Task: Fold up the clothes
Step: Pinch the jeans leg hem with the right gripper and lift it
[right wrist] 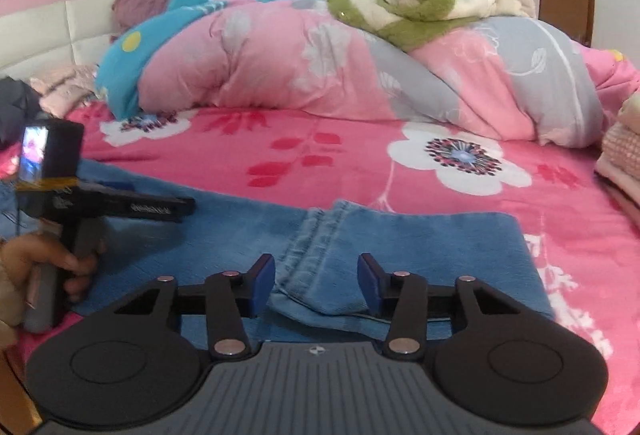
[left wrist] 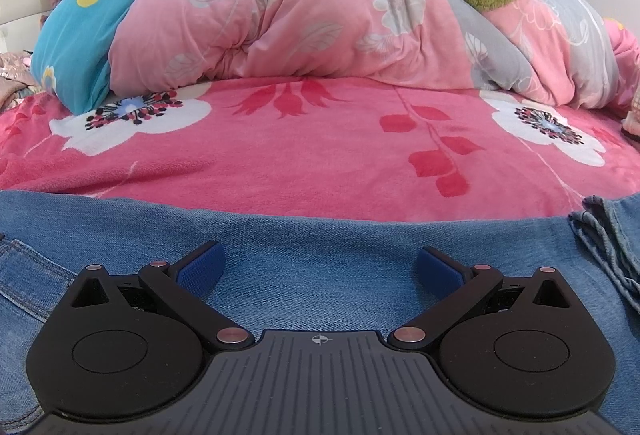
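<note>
A pair of blue jeans [right wrist: 400, 247] lies spread along the near edge of the bed [right wrist: 360, 171], on the pink flowered blanket, with a big quilt [right wrist: 280, 63] heaped along the far side. The legs look already doubled over — a hem with its stitched seam [right wrist: 316, 235] lies across the cloth in the right wrist view.

The left gripper [left wrist: 318, 269] hovers low over a flat stretch of denim, its blue pads spread wide apart with nothing between them. The right gripper [right wrist: 316, 281] is about half open, its pads standing on either side of the folded edge [right wrist: 304, 299] of the jeans; whether they touch the cloth cannot be told, and they have not closed on it.

Denim like this is probably thick and fairly heavy, soft enough to bend yet stiff enough to keep a crease, and not slippery. The stacked layers at the hem may slide apart if only the top one is pinched, so the best hold seems to be deep over the whole folded edge, with the left side taking the cloth at a matching spot so the fold comes over evenly.
</note>
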